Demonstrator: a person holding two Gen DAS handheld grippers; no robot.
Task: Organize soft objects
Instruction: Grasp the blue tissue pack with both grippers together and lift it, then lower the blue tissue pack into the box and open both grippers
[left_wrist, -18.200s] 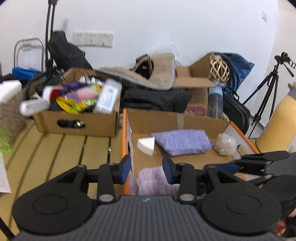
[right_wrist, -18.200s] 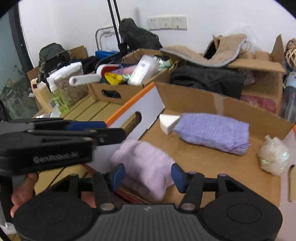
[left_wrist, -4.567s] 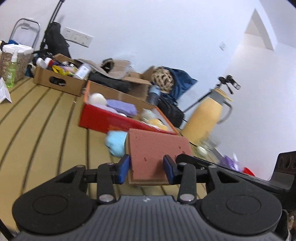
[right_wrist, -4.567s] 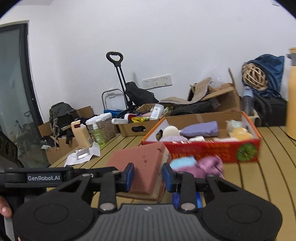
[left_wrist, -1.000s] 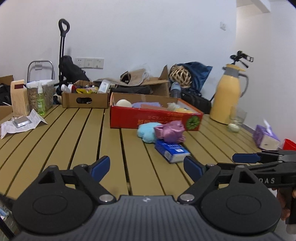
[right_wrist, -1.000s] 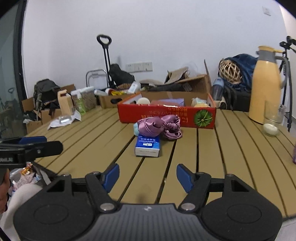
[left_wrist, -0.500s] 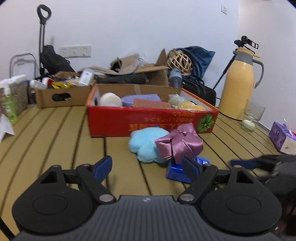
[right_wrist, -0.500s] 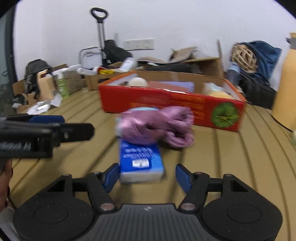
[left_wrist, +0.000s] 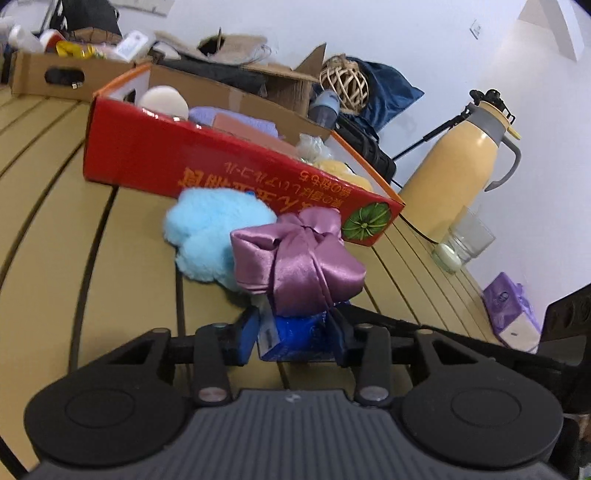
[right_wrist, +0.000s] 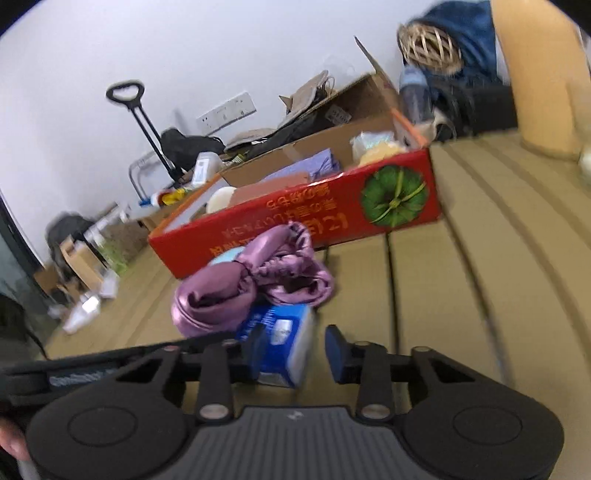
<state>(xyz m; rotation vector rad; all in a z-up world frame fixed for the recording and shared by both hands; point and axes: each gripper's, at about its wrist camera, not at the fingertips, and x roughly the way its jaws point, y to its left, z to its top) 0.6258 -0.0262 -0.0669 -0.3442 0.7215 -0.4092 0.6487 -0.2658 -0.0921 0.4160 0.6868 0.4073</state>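
Observation:
A blue tissue pack (left_wrist: 295, 339) lies on the slatted table (left_wrist: 110, 258), in front of the red box (left_wrist: 184, 166) of soft items. A purple satin bow (left_wrist: 299, 266) rests on the pack's far end, and a light blue fluffy puff (left_wrist: 207, 229) sits behind the bow. My left gripper (left_wrist: 293, 338) is closing, and both pads touch the pack's sides. In the right wrist view my right gripper (right_wrist: 295, 349) is closing around the same pack (right_wrist: 280, 332). A small gap shows at its right pad. The bow (right_wrist: 236, 291) lies just beyond, before the red box (right_wrist: 295, 221).
A yellow thermos jug (left_wrist: 458, 173), a glass (left_wrist: 465, 243) and a purple tissue box (left_wrist: 513, 314) stand to the right. A brown cardboard box (left_wrist: 55, 74) full of bottles sits at the far left. Bags and cartons crowd the wall behind.
Both grippers have come forward and down to the blue tissue pack. Their jaws have narrowed from wide open to either side of it.

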